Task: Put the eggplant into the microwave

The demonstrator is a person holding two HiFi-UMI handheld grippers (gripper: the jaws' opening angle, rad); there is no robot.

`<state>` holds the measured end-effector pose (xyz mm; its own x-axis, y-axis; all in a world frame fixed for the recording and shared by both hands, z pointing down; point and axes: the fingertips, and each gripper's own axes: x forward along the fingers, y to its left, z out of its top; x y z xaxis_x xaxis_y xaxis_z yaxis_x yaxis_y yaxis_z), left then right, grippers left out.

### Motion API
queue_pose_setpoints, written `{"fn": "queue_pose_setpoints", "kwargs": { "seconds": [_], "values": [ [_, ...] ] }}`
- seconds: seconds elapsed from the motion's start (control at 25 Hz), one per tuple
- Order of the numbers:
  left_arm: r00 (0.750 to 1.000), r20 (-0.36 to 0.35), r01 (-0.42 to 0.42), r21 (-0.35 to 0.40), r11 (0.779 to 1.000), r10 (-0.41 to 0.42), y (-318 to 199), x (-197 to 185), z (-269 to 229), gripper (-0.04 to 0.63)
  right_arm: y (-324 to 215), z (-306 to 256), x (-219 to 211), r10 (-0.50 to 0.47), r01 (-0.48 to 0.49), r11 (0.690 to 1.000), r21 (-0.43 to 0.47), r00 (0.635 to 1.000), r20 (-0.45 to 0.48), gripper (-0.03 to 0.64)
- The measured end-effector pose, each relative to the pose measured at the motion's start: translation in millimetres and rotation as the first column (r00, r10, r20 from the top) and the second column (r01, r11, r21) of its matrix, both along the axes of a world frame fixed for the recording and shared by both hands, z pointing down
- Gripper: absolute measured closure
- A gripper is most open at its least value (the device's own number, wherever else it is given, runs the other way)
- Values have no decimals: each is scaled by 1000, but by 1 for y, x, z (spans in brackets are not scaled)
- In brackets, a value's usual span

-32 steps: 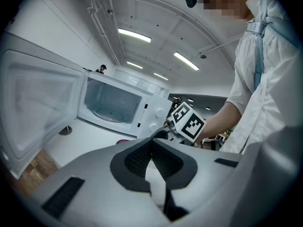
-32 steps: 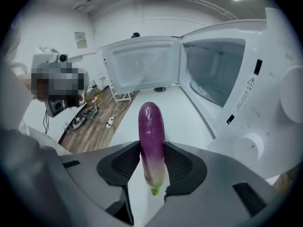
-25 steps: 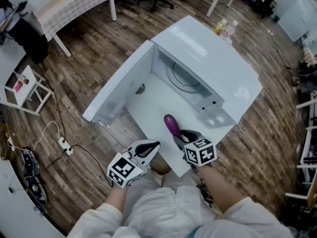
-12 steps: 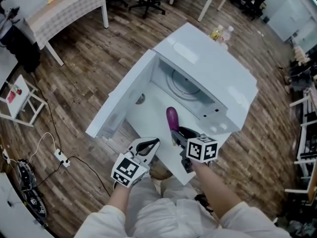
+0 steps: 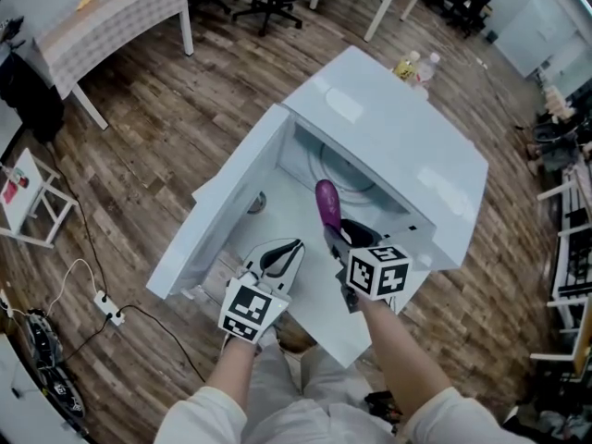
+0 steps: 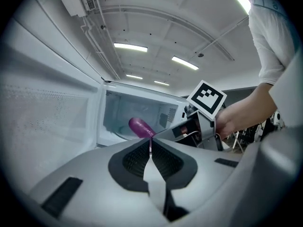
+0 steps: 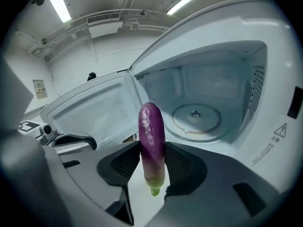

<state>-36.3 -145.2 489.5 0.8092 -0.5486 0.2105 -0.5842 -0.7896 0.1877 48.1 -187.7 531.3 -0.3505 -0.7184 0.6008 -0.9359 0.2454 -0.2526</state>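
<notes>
Your right gripper (image 7: 152,160) pinches the eggplant (image 7: 151,131) near its pale stem end, purple tip aimed at the open microwave (image 7: 236,60); the pads hide its flanks. Your left gripper (image 6: 150,150) has its jaws pressed together on nothing, near the swung-out door (image 7: 90,110). In the head view the microwave's roof cuts off most of the turntable (image 5: 340,163).

The eggplant (image 7: 151,131) is covered in smooth, glossy purple skin, paled to a duller green at its stem end. The microwave (image 5: 398,137) is cased in smooth, shiny white, and its door (image 6: 47,112) is lined with a fine dotted screen. The pads (image 7: 182,162) of the right gripper (image 7: 152,150) are finished in finely textured black matt, its body in matt grey plastic. The floor (image 5: 157,128) is laid in grained wood planks
</notes>
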Motion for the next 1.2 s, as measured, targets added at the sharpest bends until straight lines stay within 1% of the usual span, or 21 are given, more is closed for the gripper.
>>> {"fn": "queue_pose_setpoints", "kwargs": {
  "seconds": [0.16, 0.4, 0.48, 0.6, 0.8, 0.88, 1.04, 1.16, 1.2],
  "values": [
    [1000, -2, 13, -4, 1000, -13, -19, 5, 7, 592, -16, -1, 2, 9, -8, 1000, 30, 999, -38, 437],
    [999, 6, 44, -9, 999, -44, -45, 9, 16, 592, -39, -7, 6, -17, 33, 995, 99, 987, -161, 437],
    [999, -1, 52, -5, 999, -52, -55, 12, 15, 592, -46, -8, 8, -29, 57, 991, 118, 974, -226, 437],
    [998, -11, 57, 15, 998, -56, -69, 18, 11, 592, -60, -9, 11, -48, 105, 983, 148, 937, -346, 437],
    [998, -31, 61, 16, 998, -60, -76, 26, 11, 592, -68, -4, 17, -81, 192, 968, 162, 850, -520, 437],
    [998, -31, 59, 4, 998, -59, -76, 28, 15, 592, -70, -5, 16, -96, 227, 959, 168, 821, -563, 437],
    [998, -30, 58, -20, 998, -58, -79, 31, 22, 592, -81, -11, 15, -103, 271, 945, 182, 775, -623, 437],
    [998, -30, 49, -31, 998, -50, -81, 34, 25, 592, -94, -10, 18, -103, 280, 946, 166, 742, -663, 437],
    [998, -30, 45, -34, 998, -46, -81, 36, 25, 592, -98, -8, 20, -99, 270, 950, 157, 738, -668, 438]
  ]
}}
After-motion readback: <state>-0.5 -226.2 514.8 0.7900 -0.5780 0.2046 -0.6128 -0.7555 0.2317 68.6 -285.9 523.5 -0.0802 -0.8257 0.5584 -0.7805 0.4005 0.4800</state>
